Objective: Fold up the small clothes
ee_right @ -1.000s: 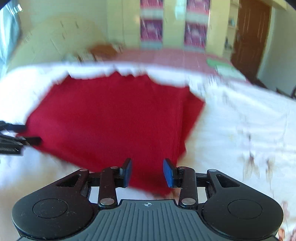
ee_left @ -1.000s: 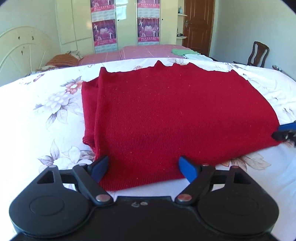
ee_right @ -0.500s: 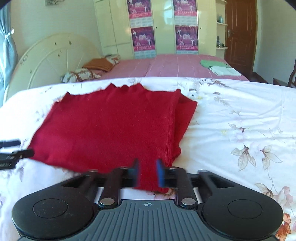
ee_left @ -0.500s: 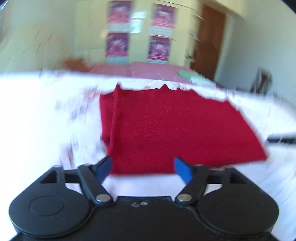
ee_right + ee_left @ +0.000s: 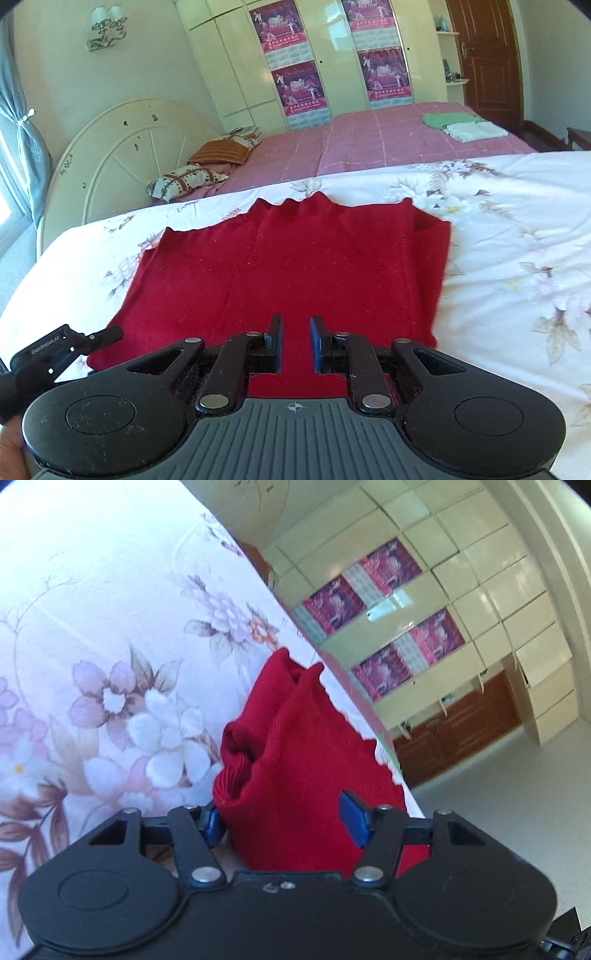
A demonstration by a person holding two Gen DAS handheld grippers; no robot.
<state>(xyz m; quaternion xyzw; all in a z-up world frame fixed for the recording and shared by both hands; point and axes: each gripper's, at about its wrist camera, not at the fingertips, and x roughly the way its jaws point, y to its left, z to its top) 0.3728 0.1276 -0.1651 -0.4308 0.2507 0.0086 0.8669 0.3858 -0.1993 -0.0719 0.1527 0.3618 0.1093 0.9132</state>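
Note:
A dark red knit garment point(image 5: 295, 266) lies folded flat on the floral bedsheet point(image 5: 517, 229). My right gripper point(image 5: 295, 341) sits low over its near edge, jaws a little apart, with red cloth showing between the fingers. My left gripper point(image 5: 284, 821) is rolled sideways at the garment's left corner, jaws wide, with the bunched red edge point(image 5: 291, 760) between the fingers. The left gripper also shows at the left edge of the right wrist view point(image 5: 74, 341).
A second bed with a pink cover point(image 5: 388, 140) stands behind, with pillows point(image 5: 192, 177) and folded green and white clothes point(image 5: 461, 125). A white headboard point(image 5: 122, 155), wardrobe doors with posters point(image 5: 303, 74) and a brown door point(image 5: 484, 62) line the back.
My left gripper has rolled sideways and pushed in around the garment's left edge. My right gripper has moved forward over the near edge and opened slightly from nearly shut.

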